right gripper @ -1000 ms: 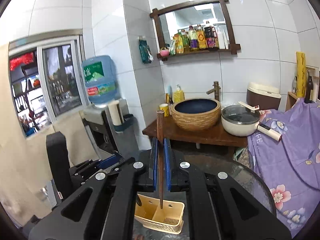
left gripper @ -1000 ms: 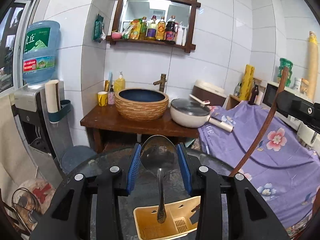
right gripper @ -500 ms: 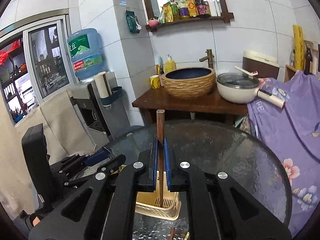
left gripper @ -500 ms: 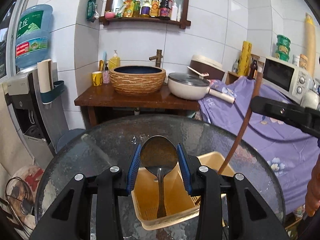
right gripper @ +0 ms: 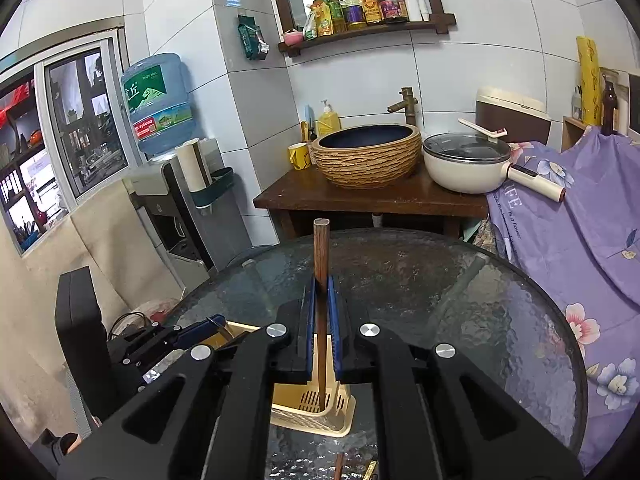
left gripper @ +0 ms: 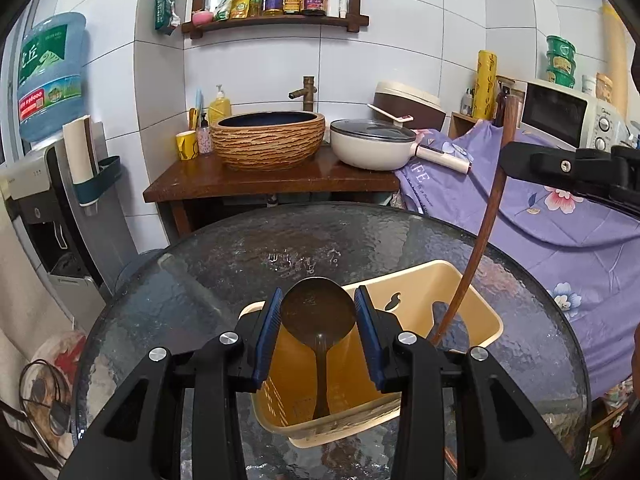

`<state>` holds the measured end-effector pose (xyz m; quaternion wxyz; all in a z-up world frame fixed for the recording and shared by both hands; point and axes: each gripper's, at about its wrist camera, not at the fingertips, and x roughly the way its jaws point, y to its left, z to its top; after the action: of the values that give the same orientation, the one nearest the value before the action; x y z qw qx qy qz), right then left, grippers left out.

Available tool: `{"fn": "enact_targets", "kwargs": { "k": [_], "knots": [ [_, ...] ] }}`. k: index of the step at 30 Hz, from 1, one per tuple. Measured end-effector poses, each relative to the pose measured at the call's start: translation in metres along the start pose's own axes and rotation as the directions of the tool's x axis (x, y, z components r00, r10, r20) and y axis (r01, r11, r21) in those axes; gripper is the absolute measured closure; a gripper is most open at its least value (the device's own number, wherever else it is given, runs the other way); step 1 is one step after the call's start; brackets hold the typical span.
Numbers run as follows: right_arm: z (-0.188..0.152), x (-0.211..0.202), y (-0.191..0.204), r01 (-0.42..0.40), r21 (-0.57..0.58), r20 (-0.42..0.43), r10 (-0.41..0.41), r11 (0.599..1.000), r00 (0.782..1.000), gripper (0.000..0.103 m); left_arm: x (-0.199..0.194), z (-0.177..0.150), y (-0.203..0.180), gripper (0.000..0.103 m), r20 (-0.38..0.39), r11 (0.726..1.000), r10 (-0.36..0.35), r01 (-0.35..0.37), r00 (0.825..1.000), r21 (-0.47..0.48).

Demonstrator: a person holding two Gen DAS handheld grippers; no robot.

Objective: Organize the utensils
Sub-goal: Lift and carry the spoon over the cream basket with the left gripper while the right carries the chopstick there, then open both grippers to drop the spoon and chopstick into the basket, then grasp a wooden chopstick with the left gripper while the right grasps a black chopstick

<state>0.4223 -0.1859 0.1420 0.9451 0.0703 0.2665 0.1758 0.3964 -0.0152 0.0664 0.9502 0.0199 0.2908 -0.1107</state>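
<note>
left gripper (left gripper: 318, 312) pinches the spoon (left gripper: 318, 320) bowl — right gripper (right gripper: 321, 316) clamps a chopstick (right gripper: 321, 256).

Left gripper (left gripper: 316, 316) clamps a spoon (left gripper: 318, 316); right gripper (right gripper: 321, 320) pinches a wooden stick (right gripper: 321, 256) (both point downward).

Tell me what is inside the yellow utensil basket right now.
In the yellow utensil basket: the metal spoon handle, held by the left gripper, and the wooden utensil's lower end, held by the right gripper. The grippers cover much of the basket floor.
</note>
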Motion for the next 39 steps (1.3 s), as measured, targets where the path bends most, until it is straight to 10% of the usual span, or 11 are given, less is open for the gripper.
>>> {"fn": "enact_targets", "kwargs": {
  "k": [10,14,21,31,39],
  "knots": [
    [-0.004,0.002,-0.009,0.022,0.042,-0.007,-0.022,0.999,1.000,0.095,-0.008,0.000,0.008,0.045,0.015,0.998,-0.022,0.023,1.000,-0.057],
    [-0.011,-0.005,-0.010,0.031,0.045,0.015,-0.031,0.998,0.999,0.053,-0.022,-0.001,0.015,0.033,0.053,0.993,-0.055,0.060,0.997,-0.100],
    [-0.039,-0.029,-0.007,0.065,-0.008,0.025,-0.065,0.998,0.998,0.049,-0.059,-0.025,0.008,0.007,0.081,0.997,0.042,-0.036,0.996,-0.071],
    [-0.131,-0.039,-0.023,0.132,-0.061,-0.163,-0.140,0.989,0.977,0.046,-0.076,-0.108,0.011,0.006,-0.112,0.993,0.110,-0.114,0.988,-0.026],
    [-0.204,-0.020,-0.032,0.154,-0.094,-0.351,-0.178,0.983,0.919,0.053,-0.071,-0.159,0.011,0.013,-0.225,0.994,0.097,-0.106,0.969,-0.028]
  ]
}}
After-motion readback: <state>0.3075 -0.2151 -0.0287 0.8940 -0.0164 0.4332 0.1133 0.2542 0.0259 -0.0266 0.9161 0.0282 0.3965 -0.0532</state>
